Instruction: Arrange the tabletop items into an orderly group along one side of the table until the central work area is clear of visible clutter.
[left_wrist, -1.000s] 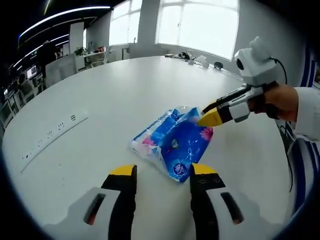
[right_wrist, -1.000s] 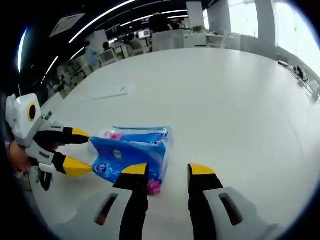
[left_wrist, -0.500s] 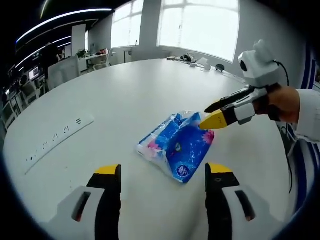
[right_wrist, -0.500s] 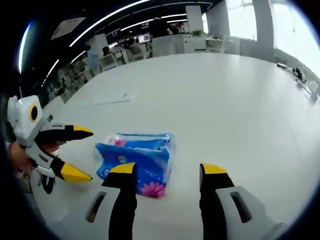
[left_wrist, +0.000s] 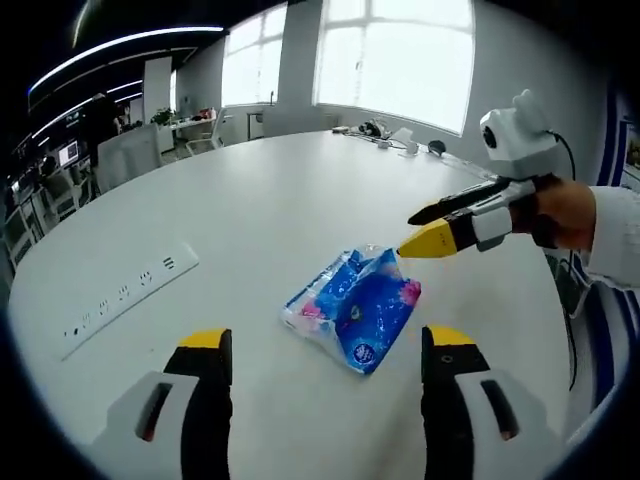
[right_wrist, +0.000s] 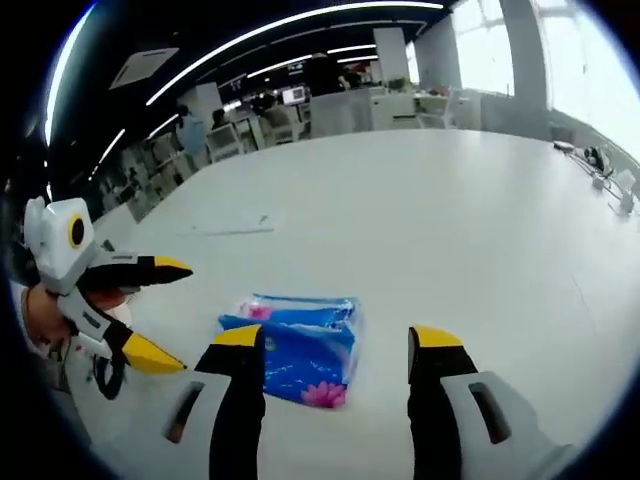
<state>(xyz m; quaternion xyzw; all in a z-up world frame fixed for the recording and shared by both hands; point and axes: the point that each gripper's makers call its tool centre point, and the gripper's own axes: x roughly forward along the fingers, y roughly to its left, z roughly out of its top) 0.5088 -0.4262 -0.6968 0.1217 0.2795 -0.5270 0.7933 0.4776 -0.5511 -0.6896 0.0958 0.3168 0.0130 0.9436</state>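
Two grippers hang over a white table (left_wrist: 250, 200), both with jaws spread wide and nothing between them. In the left gripper view, the left gripper (left_wrist: 326, 345) frames a blue tissue pack (left_wrist: 354, 308) lying flat on the table just beyond its yellow tips — apart from both jaws, not touched. The right gripper (left_wrist: 425, 230) comes in from the right of that view, held by a hand (left_wrist: 560, 212) in a white sleeve (left_wrist: 615, 235); its two jaws are parted, the lower yellow tip just above the pack's far corner, though contact cannot be told.

From the right gripper view, the right gripper (right_wrist: 336, 338) shows the same pack (right_wrist: 295, 348) near its left jaw, the jaw partly covering the pack's near edge. The left gripper (right_wrist: 170, 312) enters at the left, jaws wide, beside the pack.

Farther off on the table lies a white power strip (left_wrist: 125, 297) — well apart from the pack. Some small items (left_wrist: 390, 130) sit along the far edge near the windows (left_wrist: 395, 55), too small to identify.
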